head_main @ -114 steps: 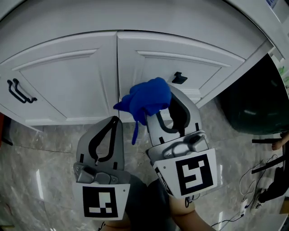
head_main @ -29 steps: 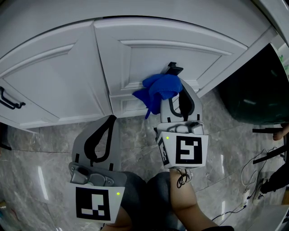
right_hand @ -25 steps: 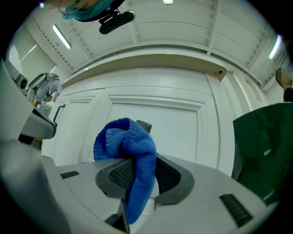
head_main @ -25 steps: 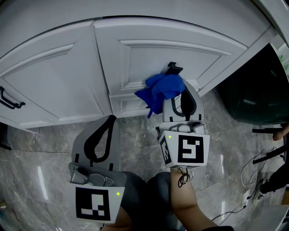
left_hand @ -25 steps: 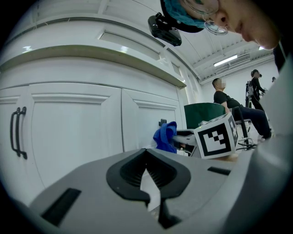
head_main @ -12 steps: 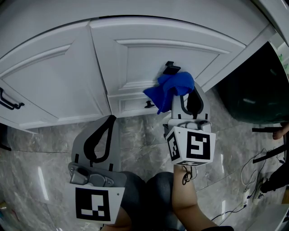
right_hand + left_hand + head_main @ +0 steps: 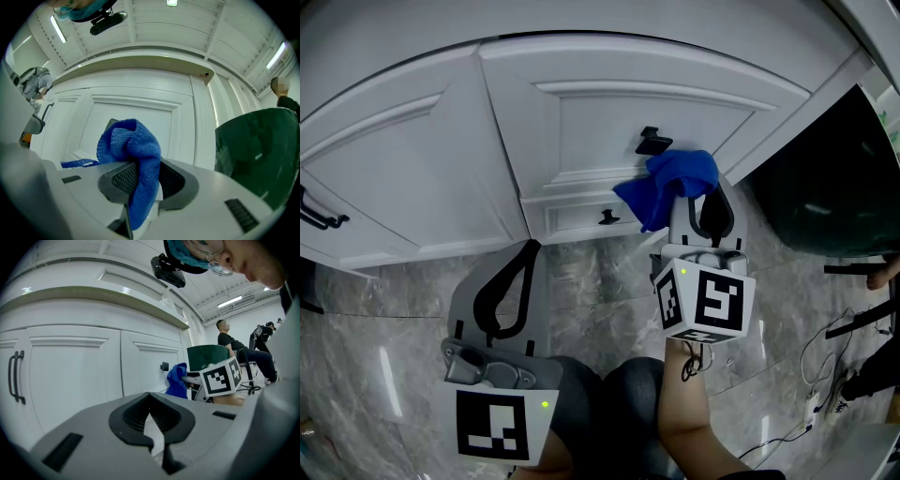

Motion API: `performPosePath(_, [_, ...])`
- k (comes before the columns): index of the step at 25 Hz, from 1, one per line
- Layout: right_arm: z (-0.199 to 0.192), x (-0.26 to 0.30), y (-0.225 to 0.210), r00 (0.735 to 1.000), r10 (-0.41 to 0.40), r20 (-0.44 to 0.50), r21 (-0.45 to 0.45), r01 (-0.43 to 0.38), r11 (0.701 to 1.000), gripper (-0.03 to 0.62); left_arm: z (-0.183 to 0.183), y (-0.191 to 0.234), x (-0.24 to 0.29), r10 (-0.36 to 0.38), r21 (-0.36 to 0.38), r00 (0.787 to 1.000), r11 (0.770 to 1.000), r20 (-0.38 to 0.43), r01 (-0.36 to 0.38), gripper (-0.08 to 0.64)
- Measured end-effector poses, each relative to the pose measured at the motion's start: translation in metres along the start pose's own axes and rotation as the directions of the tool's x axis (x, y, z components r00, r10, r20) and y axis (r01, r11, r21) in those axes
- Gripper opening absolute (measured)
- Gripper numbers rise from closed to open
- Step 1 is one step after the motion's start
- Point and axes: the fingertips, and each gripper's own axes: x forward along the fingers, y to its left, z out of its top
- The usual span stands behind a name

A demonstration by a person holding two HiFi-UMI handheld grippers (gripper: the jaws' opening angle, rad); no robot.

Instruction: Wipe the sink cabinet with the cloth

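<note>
My right gripper [image 7: 701,199], clamped on the blue cloth [image 7: 668,184], has swept rightward past the black knob [image 7: 652,142] to the cabinet door [image 7: 581,131] edge, nearly finishing this panel, while my left gripper [image 7: 532,247] hangs closed and empty.

Cloth [image 7: 133,145]: blue terry, looped nap, matt, fuzzy at the edges.
Sink cabinet [image 7: 647,103]: white painted doors, smooth, with a satin sheen along the moulded panel edges.
Knob [image 7: 653,142]: black, matt.
Floor [image 7: 394,309]: grey veined stone-look tile, polished, mirrors the lights.
Right tongs [image 7: 140,164] and left tongs [image 7: 150,401]: matt grey plastic shells; inner pads [image 7: 123,176] black, finely ribbed.
</note>
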Motion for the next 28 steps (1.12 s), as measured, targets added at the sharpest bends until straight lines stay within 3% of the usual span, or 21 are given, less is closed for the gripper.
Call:
performPosePath(13, [-0.007,-0.005,-0.037,0.995,-0.104,-0.011,0.018,0.104,0.994,0.115,-0.003,-0.002,0.005,-0.001,0.006,1.000,1.000,-0.008,0.001,0.002])
performPosePath(28, [-0.004,-0.008,-0.052,0.989,-0.144,0.025,0.009,0.144,0.989,0.115,-0.008,-0.010,0.019,-0.016,0.010,1.000,1.000,-0.022,0.016,0.002])
